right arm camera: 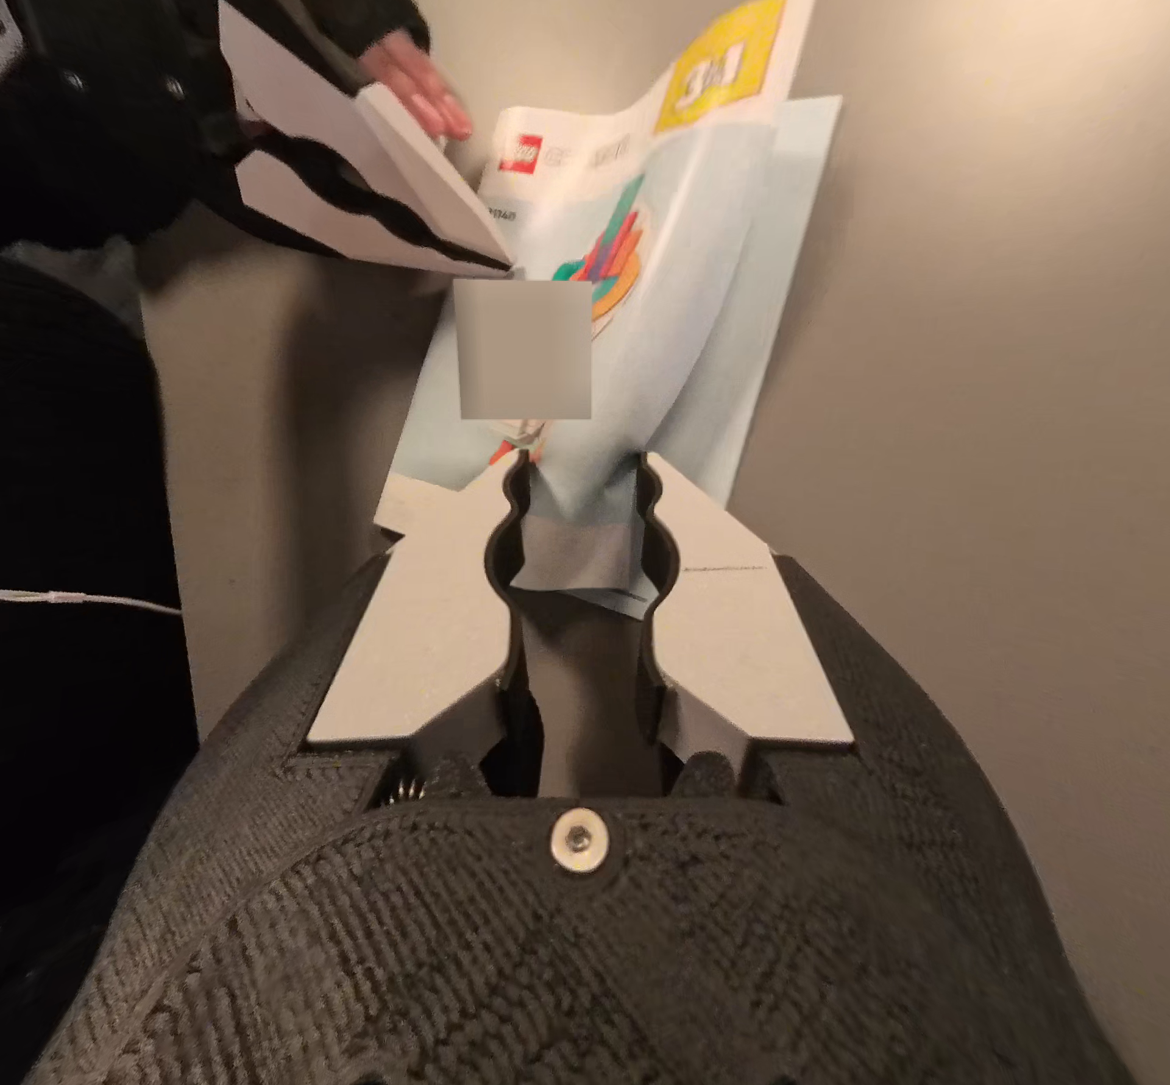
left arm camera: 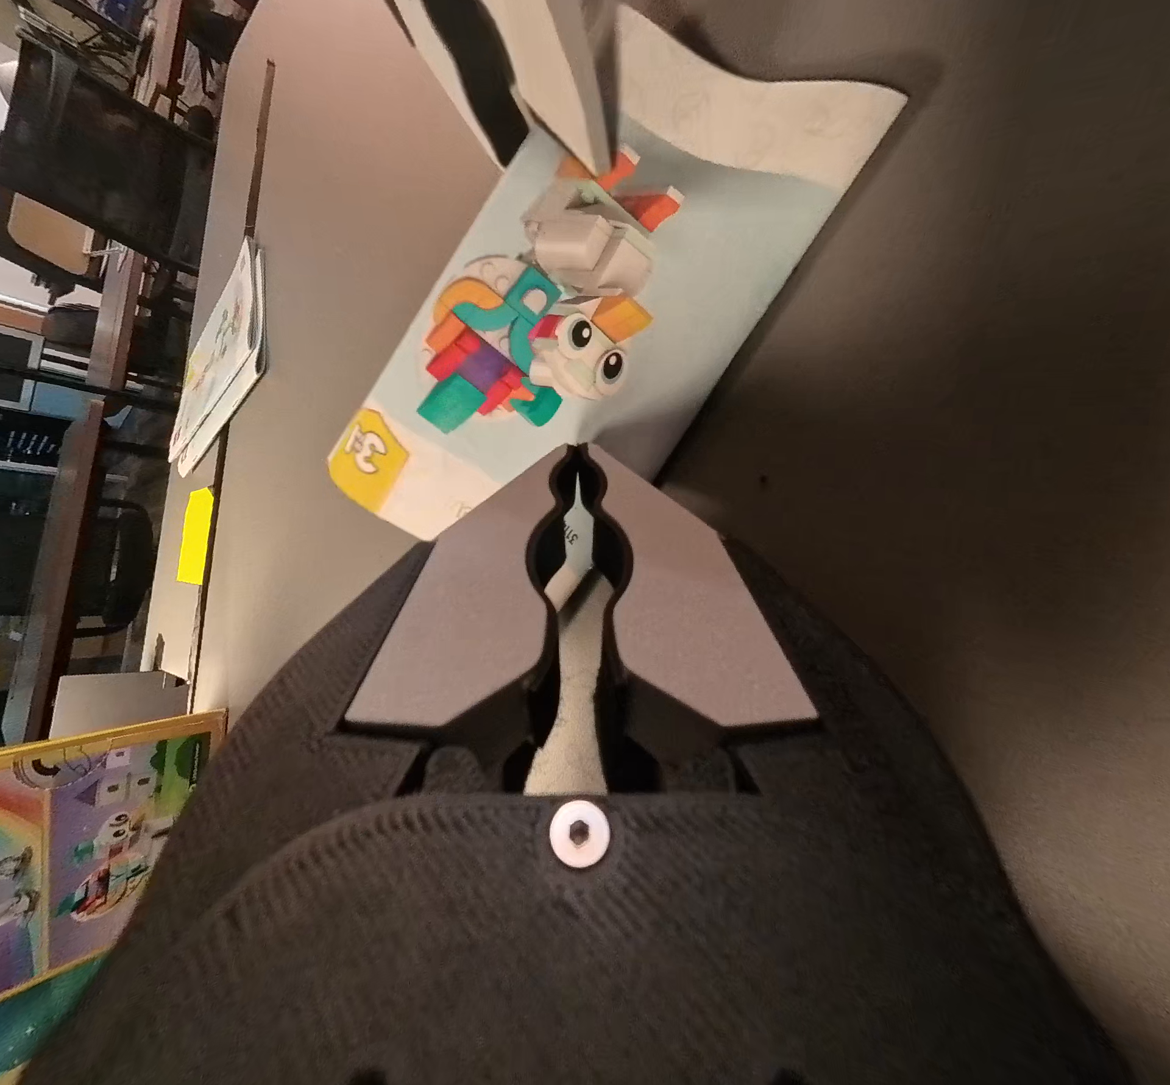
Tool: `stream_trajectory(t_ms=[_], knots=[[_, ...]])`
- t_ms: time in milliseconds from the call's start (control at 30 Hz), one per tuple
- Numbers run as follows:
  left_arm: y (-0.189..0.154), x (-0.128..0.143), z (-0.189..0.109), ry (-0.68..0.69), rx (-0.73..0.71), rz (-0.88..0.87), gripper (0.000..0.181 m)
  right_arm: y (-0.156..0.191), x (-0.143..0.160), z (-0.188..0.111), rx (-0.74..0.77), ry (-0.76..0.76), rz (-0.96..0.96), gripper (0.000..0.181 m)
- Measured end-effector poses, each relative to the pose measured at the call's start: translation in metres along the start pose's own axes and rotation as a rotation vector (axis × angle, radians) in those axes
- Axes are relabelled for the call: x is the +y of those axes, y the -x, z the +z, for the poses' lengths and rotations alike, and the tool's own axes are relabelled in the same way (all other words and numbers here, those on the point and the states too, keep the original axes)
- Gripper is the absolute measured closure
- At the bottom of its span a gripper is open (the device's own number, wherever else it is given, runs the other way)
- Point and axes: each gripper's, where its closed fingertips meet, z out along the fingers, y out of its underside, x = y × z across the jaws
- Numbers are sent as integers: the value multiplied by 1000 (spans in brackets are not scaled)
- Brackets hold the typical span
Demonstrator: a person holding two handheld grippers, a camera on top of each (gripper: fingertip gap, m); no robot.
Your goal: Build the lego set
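A Lego instruction booklet [left arm camera: 405, 440] with a colourful brick animal on its pale blue cover is held up above the grey table [left arm camera: 316, 200]. My left gripper [left arm camera: 577, 453] is shut on the booklet's near edge. It also shows in the right wrist view [right arm camera: 509, 270], pinching the booklet's side. My right gripper [right arm camera: 579, 472] has its fingers close together, with the cover page [right arm camera: 696, 295] bunched and creased between them. It shows from the side in the left wrist view [left arm camera: 570, 162], at the booklet's far end. No loose bricks are in view.
A second booklet [left arm camera: 221, 352] lies on the table near its left edge, by a yellow tag [left arm camera: 196, 535]. The Lego box [left arm camera: 95, 852] stands at the lower left. Shelving [left arm camera: 95, 105] lies beyond. A gloved hand [right arm camera: 405, 80] holds the left gripper. About 9 cm separates my left fingertips from my right.
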Motion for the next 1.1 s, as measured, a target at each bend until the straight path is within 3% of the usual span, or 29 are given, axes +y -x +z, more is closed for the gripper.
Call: stream_trajectory(t_ms=[367, 400, 600, 700, 833, 933, 1067, 1100], knots=[[0, -1, -10, -49, 40, -47, 181, 81, -35, 8, -411, -158, -179, 145], [1, -4, -17, -82, 77, -104, 181, 89, -36, 9, -452, -164, -195, 142], [8, -19, -65, -295, 483, -689, 129, 106, -33, 32, -489, -105, -259, 131], [26, -16, -73, -358, 529, -895, 123, 109, -33, 41, -458, -85, -302, 127], [36, -6, -64, -306, 539, -1095, 116, 108, -31, 51, -404, -58, -350, 121], [30, 10, -50, -176, 550, -1252, 135, 109, -32, 55, -393, -61, -371, 121], [26, -2, -54, -258, 711, -1374, 181, 109, -34, 55, -386, -71, -391, 120], [26, -3, -56, -271, 731, -1380, 181, 109, -34, 53, -383, -78, -403, 120]])
